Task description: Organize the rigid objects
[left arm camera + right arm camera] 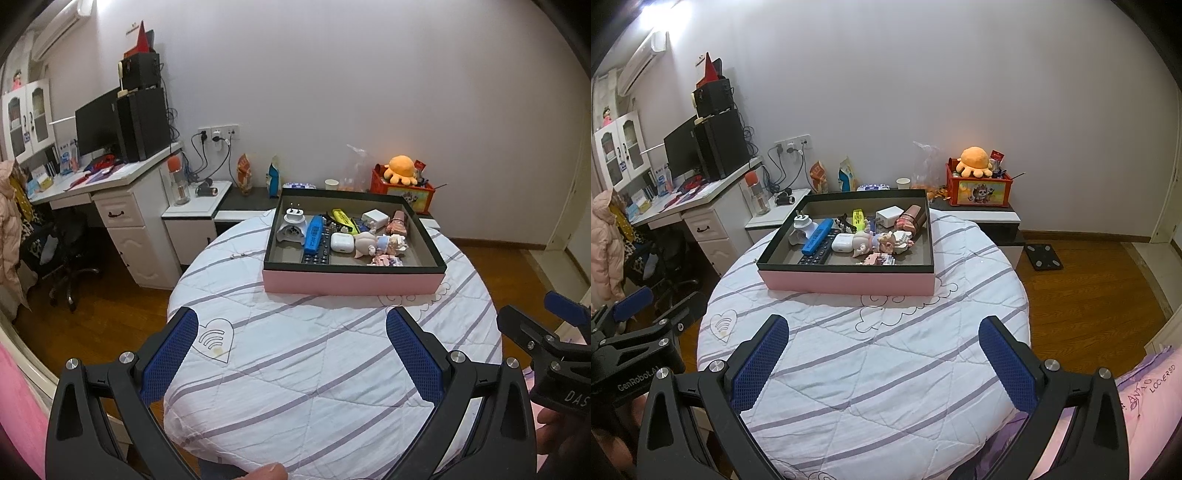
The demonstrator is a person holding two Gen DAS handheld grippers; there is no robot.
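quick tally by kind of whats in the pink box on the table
In the pink box:
Chargers and plugs: 2, the white plug adapter and white charger cube
Remotes: 2, the blue remote and black remote
Earbud case: 1
Yellow highlighter: 1
Doll figures: about 3, heaped and hard to separate
Brown-pink cylinder: 1
Total: about 10

Both wrist cameras look forward and slightly down across the round quilt-covered counter (314, 369) from its near edge, left view set leftward, right view rightward; both share the pink tray (351, 282) and far wall.
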